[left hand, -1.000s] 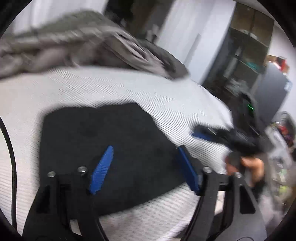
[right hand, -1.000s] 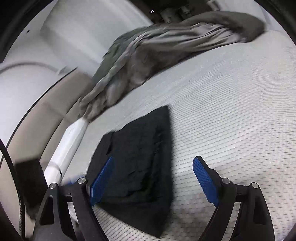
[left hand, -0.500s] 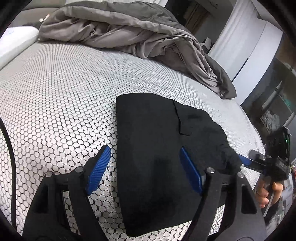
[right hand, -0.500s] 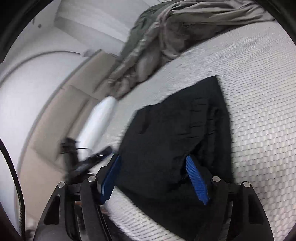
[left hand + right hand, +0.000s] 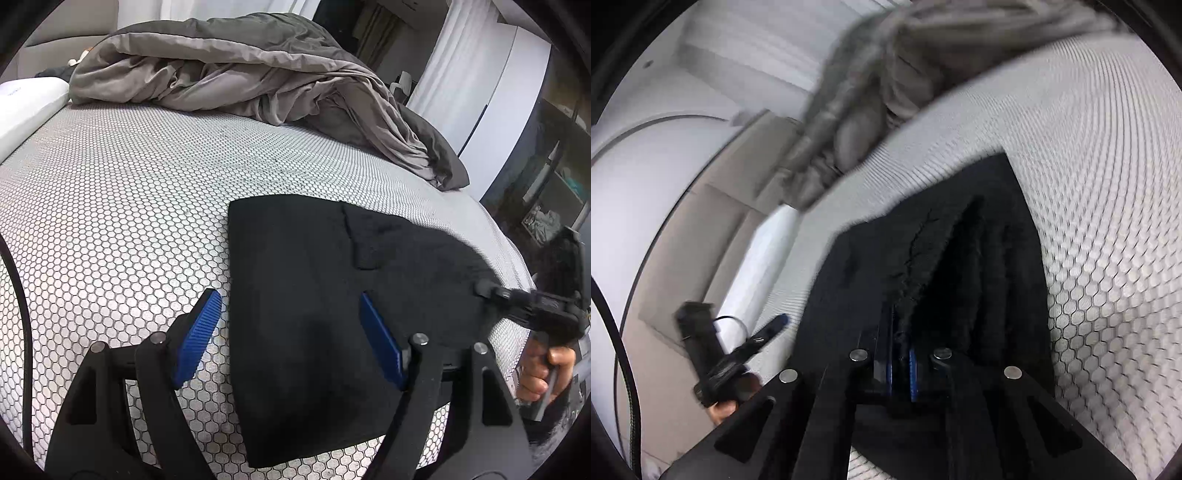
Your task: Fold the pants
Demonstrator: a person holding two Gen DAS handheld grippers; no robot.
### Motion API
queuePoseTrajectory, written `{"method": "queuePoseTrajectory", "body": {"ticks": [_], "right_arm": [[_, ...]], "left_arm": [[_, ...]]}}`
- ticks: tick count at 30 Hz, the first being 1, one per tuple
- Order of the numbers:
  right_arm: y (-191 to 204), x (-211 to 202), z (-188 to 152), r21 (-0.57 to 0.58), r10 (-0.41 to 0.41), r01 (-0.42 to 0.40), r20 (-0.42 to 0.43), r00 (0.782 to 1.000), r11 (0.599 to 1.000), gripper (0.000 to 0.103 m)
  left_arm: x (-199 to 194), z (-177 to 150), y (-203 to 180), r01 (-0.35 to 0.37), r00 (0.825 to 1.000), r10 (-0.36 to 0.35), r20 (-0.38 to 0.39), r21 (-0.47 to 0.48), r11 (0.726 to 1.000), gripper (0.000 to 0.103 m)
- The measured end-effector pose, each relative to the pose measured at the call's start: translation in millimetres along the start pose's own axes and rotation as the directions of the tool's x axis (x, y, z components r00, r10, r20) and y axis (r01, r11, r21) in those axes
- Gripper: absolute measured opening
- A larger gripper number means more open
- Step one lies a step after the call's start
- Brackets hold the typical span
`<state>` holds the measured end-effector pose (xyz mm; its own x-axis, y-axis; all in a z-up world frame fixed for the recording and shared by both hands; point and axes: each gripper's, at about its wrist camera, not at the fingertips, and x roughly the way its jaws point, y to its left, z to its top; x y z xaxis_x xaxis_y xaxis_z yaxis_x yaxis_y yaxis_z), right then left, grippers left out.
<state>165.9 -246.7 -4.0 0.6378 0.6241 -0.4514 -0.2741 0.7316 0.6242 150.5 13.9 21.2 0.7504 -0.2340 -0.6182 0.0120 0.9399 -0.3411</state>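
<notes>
Left wrist view: black pants [image 5: 314,295] lie folded on the bed [image 5: 129,206], near its right edge
Left tool [image 5: 291,336]: blue pads spread wide, holding nothing; one pad over bare mattress, the other over the pants
Right tool [image 5: 901,365]: pads pressed together, pinching a bunched edge of the pants
Right tool, seen from the left: at the pants' right edge, gripped by a hand [image 5: 543,373]
Bedding: grey duvet [image 5: 236,81] heaped at the far side, well apart from the pants; white pillow [image 5: 26,103] at far left
Right wrist view: blurred
</notes>
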Motion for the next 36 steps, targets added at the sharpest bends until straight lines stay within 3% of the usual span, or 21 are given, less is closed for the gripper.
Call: {"method": "queuePoseTrajectory", "body": {"ticks": [2, 3, 5, 7, 9, 11, 17, 23, 26, 31, 32, 33, 36], "right_arm": [[5.0, -11.7, -4.2, -0.055, -0.034, 0.034, -0.002, 0.999, 0.998, 0.006], [1.0, -11.0, -7.1, -0.058, -0.058, 0.057, -0.021, 0.998, 0.997, 0.012], [-16.9, -0.4, -14.5, -0.054, -0.204, 0.199, -0.096, 0.974, 0.978, 0.017], [-29.8, -0.6, -16.1, -0.019, -0.185, 0.184, -0.115, 0.976, 0.983, 0.019], [-30.4, -12.5, -12.7, -0.006, -0.148, 0.148, -0.081, 0.986, 0.989, 0.033], [-32.3, -21.6, -10.8, -0.016, -0.162, 0.162, -0.038, 0.986, 0.987, 0.041], [-49.0, -14.3, -7.3, 0.063, -0.082, 0.087, -0.084, 0.993, 0.994, 0.041], [-27.0, -29.6, -8.3, 0.042, 0.097, -0.095, -0.057, 0.994, 0.995, 0.043], [-26.3, -22.2, -11.4, 0.035, 0.041, -0.038, -0.088, 0.995, 0.999, 0.044], [-32.8, -3.4, -19.6, 0.040, 0.027, -0.020, -0.180, 0.983, 0.999, 0.043], [-32.1, 0.8, -20.1, 0.038, 0.035, -0.029, -0.183, 0.983, 0.999, 0.036], [-30.2, 4.8, -19.4, 0.030, 0.034, -0.029, -0.184, 0.982, 0.999, 0.020], [-17.3, -3.2, -11.1, 0.026, 0.076, -0.073, -0.128, 0.989, 0.997, 0.014]], "left_arm": [[0.0, 0.1, 1.0, -0.005, 1.000, 0.005, -0.006, -0.004, 1.000, 0.074], [1.0, -0.1, 1.6, -0.010, 1.000, 0.009, -0.008, -0.006, 1.000, 0.074], [4.6, -1.2, 2.1, -0.020, 1.000, 0.020, -0.018, -0.007, 1.000, 0.074], [7.1, -2.0, 1.9, -0.025, 0.999, 0.025, -0.028, -0.010, 1.000, 0.074], [7.8, -3.1, 0.1, -0.027, 0.999, 0.026, -0.031, -0.005, 1.000, 0.074], [8.9, -4.1, -2.6, -0.030, 0.999, 0.030, -0.032, 0.008, 1.000, 0.074], [10.5, -6.3, -4.3, -0.034, 0.999, 0.035, -0.039, 0.013, 0.999, 0.074], [13.0, -7.7, 0.6, -0.045, 0.998, 0.045, -0.043, -0.004, 0.999, 0.074], [14.6, -8.1, -0.5, -0.049, 0.998, 0.049, -0.045, -0.008, 0.999, 0.074], [16.4, -7.3, -4.4, -0.045, 0.998, 0.045, -0.044, 0.004, 0.999, 0.074], [16.0, -6.5, -5.0, -0.042, 0.998, 0.043, -0.043, 0.006, 0.999, 0.074], [15.0, -5.4, -5.2, -0.040, 0.998, 0.040, -0.039, 0.006, 0.999, 0.074], [9.3, -1.2, -3.6, -0.032, 0.999, 0.032, -0.019, -0.002, 0.999, 0.074]]}}
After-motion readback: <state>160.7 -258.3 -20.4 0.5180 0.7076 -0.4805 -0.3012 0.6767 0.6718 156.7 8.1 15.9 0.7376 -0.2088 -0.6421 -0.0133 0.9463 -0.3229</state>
